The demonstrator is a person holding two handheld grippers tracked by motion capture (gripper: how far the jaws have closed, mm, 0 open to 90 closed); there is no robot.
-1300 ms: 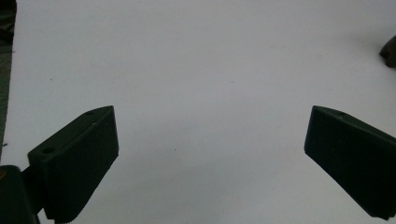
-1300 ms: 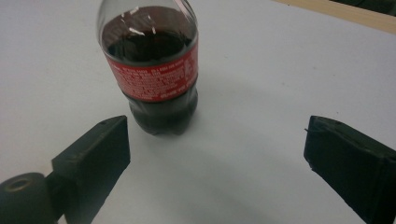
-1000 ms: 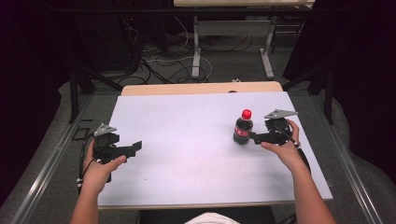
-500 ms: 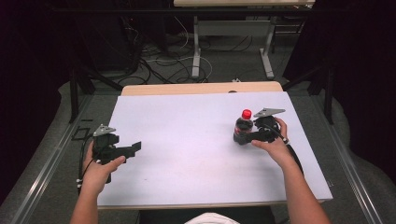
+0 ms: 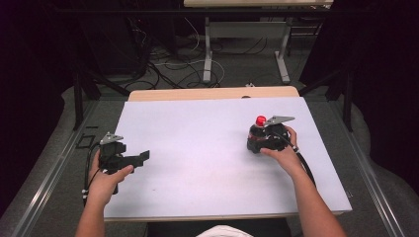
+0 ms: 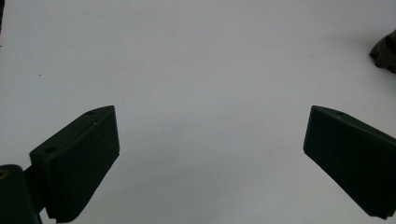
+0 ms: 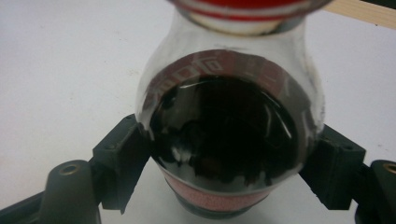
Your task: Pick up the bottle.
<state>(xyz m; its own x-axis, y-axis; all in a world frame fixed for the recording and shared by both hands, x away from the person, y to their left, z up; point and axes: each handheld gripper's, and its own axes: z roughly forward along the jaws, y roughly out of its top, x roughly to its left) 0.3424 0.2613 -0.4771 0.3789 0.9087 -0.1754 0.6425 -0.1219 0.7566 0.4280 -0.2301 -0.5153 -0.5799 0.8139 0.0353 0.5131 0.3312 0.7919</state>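
R hand (image 5: 282, 148) reached fwd from the bottom edge, forearm angled up-left, w/ the right gripper (image 5: 258, 140) set against the bottle (image 5: 257, 132) on the right half of the white table (image 5: 197, 128). Grey plate on top of that gripper sat level, just right of the red cap (image 5: 260, 120). Jaws had just been closing, w/ the bottle between them; in the right gripper view the pads (image 7: 125, 156) pressed both sides of the bottle's lower body, so it was gripped.

L hand (image 5: 106, 173) rested near the table's left-front corner, the left gripper (image 5: 141, 157) pointing right across the surface. Jaws stood wide apart, nothing between them, just bare table (image 6: 201, 70).

Room: broad bare surface between the two hands, well apart. Bottle sat nearer the right edge than the far edge; a wood strip (image 5: 212, 93) ran along the far side.

Bottle: small, upright, clear plastic w/ dark liquid (image 7: 224, 135), red cap, red label band low on the body. Neck section clear above the liquid line.
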